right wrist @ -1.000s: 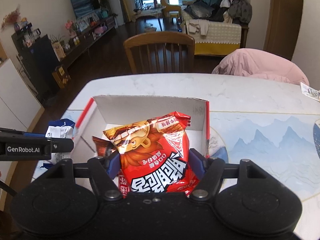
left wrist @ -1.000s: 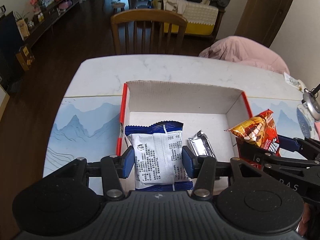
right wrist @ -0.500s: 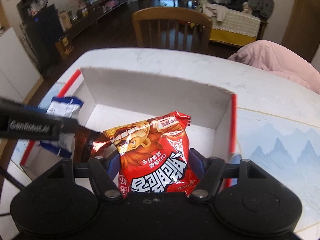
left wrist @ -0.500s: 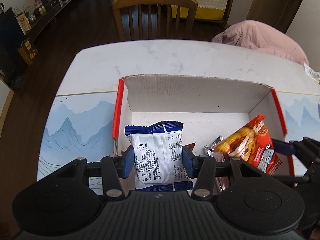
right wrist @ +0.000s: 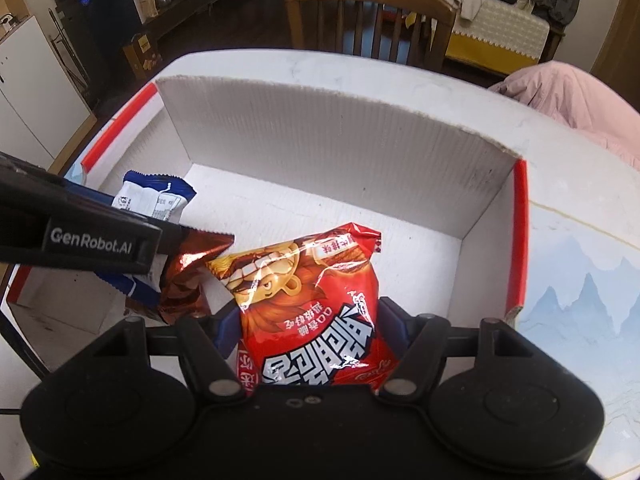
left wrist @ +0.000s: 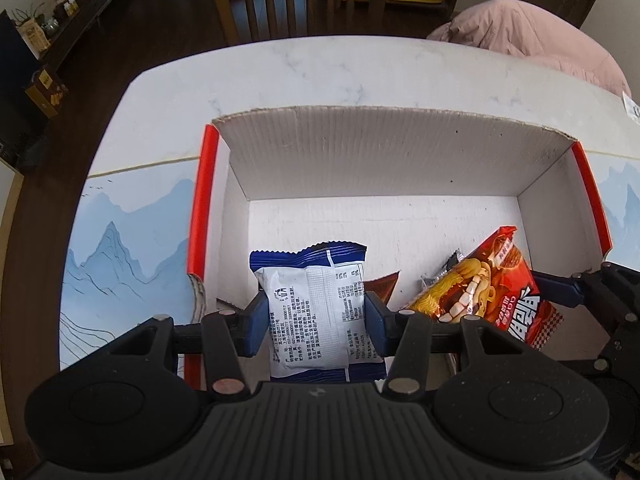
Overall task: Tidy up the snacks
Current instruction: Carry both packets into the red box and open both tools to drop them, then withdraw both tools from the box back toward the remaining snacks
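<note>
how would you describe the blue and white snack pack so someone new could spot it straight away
Find the open cardboard box with red edges on the marble table. Over its left half, the left gripper clamps the blue and white pack between blue pads. Unlike the red bag in the right gripper and the brown foil packet, it shows a white panel of small print.

Blue-and-white packet point(left wrist: 316, 312), red-orange bag point(right wrist: 316, 312), white box, red-edged point(left wrist: 200, 208), perhaps coppery wrapper point(right wrist: 184, 280)

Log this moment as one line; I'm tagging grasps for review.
left tool: shut on blue-white packet | right tool: shut on red snack bag | both over cardboard box | brown wrapper inside
</note>
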Motion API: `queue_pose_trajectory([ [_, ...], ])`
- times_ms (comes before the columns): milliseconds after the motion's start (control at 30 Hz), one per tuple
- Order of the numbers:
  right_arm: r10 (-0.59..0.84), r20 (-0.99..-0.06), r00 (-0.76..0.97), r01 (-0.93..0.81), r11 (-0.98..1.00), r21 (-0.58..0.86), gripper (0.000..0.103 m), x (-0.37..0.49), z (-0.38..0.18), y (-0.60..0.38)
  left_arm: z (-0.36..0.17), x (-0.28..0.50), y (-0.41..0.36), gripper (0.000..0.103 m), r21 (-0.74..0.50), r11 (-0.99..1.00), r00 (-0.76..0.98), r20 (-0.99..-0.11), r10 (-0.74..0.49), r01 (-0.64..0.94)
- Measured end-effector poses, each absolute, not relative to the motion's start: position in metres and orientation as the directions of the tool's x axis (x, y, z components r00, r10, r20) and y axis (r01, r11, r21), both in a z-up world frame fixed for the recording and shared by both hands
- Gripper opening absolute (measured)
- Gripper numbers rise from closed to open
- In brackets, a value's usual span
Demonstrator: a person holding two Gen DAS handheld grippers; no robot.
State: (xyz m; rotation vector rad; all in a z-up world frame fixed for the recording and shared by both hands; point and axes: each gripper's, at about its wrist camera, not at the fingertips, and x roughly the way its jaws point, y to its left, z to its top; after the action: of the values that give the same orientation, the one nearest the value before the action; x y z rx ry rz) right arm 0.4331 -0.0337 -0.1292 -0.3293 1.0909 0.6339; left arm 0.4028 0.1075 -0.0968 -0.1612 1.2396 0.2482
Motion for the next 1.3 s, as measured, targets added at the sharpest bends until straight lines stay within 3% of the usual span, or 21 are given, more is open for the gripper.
queue_pose_trajectory([
  [233, 0.32, -0.903, 0.286, -0.613, 0.786, 0.084, 0.07, 0.439, -0.134, -0.035, -0.098, 0.404, 0.11, 0.049, 0.001, 0.963, 0.295, -0.952, 0.084, -0.269],
  [567, 0.364, -0.882, 0.299, -0.622, 0.775, 0.109, 0.08, 0.431, -0.12, -0.04, -0.094, 0.393, 0.112, 0.055, -0.029, 0.958, 0.317, -0.946, 0.065, -0.285],
  [867, 0.404, -0.846, 0.349, -0.593, 0.794, 0.135, 0.085, 0.409, -0.088, -0.059, -0.069, 0.364, 0.109, 0.061, -0.077, 0.957, 0.382, -0.924, 0.037, -0.279],
  [1300, 0.439, -0.789, 0.43, -0.583, 0.802, 0.128, 0.091, 0.36, -0.046, -0.083, -0.025, 0.31, 0.1, 0.061, -0.123, 0.96, 0.489, -0.872, 0.017, -0.251],
])
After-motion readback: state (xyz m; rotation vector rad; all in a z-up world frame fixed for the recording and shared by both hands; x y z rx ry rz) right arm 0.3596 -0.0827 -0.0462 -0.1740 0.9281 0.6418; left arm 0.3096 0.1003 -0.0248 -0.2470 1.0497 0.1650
